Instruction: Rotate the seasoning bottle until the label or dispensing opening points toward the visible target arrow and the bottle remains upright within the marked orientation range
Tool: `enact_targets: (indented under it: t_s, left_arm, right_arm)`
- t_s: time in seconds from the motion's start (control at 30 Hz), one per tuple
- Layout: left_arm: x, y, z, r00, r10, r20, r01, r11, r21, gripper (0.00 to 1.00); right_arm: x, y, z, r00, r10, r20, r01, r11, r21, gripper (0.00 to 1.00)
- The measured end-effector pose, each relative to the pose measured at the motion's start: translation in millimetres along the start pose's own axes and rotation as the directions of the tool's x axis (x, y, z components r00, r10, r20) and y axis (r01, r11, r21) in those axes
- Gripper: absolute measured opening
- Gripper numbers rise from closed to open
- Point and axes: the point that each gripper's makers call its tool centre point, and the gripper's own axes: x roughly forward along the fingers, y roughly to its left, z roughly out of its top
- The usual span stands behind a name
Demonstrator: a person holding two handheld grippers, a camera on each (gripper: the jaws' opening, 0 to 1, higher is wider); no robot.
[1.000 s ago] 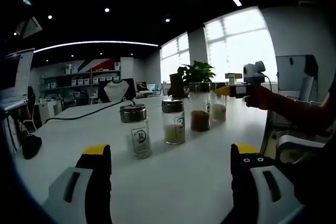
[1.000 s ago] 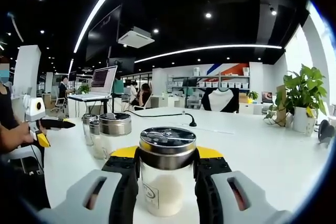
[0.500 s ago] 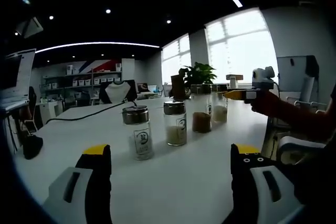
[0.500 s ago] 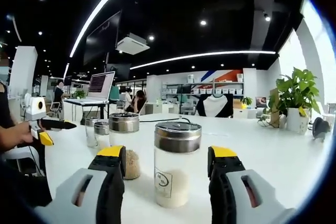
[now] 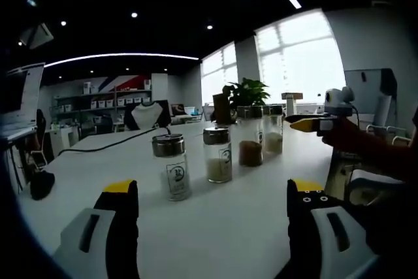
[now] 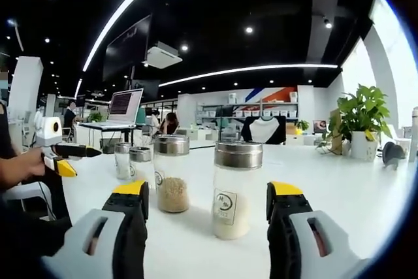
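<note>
Four clear glass seasoning bottles with metal caps stood upright in a row on the white counter [image 5: 215, 227]. In the right gripper view the nearest was the bottle of white granules [image 6: 236, 189], its small label facing the camera; beside it, apart, stood the bottle of tan grains [image 6: 172, 174], and farther left two smaller-looking bottles [image 6: 132, 163] whose fill could not be made out. In the left gripper view the same row ran the other way: a near bottle with a pale label [image 5: 172, 166], a second with a light fill [image 5: 217, 154], a third with brown powder [image 5: 250, 143], and the white-granule bottle [image 5: 273, 129] at the far end.

The right gripper [image 6: 204, 210] had its fingers spread wide, one to each side of the white-granule bottle and short of it, touching nothing. The left gripper [image 5: 212, 207] likewise held its fingers wide apart over bare counter, well back from the row and holding nothing.

Each gripper also appeared in the other's view, held in a person's hand at the far end of the row. A green potted plant [image 6: 356, 122] stood on the counter beyond the bottles, and a black cable [image 5: 108, 142] trailed across the surface
</note>
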Motion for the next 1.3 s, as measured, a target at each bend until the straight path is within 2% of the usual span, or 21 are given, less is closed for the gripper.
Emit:
enact_targets:
  t_s: [0.1,0.17,0.27,0.43,0.6,1.0,1.17,1.3]
  left_arm:
    - [-4,0.5,-4.7,1.000,0.011,-0.002,-0.011,1.000,-0.004,1.00]
    - [-5,-1.1,-9.9,1.000,0.012,-0.012,-0.012,1.000,-0.006,1.00]
    - [-6,-0.8,-8.9,1.000,0.023,-0.004,-0.023,1.000,-0.009,1.00]
    - [-10,-3.8,-3.8,1.000,0.018,0.008,-0.018,1.000,-0.014,1.00]
    - [-19,-5.6,0.0,1.000,0.021,0.020,-0.021,1.000,-0.018,1.00]
    - [-23,-12.3,2.8,1.000,0.018,0.010,-0.018,0.999,-0.029,1.00]
    - [-30,-19.1,4.4,0.999,0.035,0.009,-0.035,0.999,-0.028,1.00]
    - [-33,-30.5,6.5,0.999,0.036,0.011,-0.036,0.999,-0.033,1.00]
  right_arm:
    - [-5,10,1.6,1.000,0.009,0.004,-0.009,1.000,-0.001,0.81]
    - [-8,18,-2.8,0.999,0.017,-0.027,-0.018,0.999,-0.041,0.83]
    - [-13,24,-6.0,0.999,0.019,-0.036,-0.021,0.998,-0.056,0.88]
    - [-19,25,-19.3,0.997,0.019,-0.070,-0.022,0.999,-0.038,0.90]
    - [-27,31,-25.3,0.996,0.026,-0.083,-0.026,1.000,0.004,0.97]
    - [-32,37,-22.1,0.995,0.039,-0.090,-0.038,0.999,0.010,0.99]
    - [-46,45,-15.2,0.996,0.045,-0.074,-0.043,0.999,0.018,0.99]
    - [-56,50,-19.2,0.995,0.046,-0.087,-0.044,0.999,0.026,0.99]
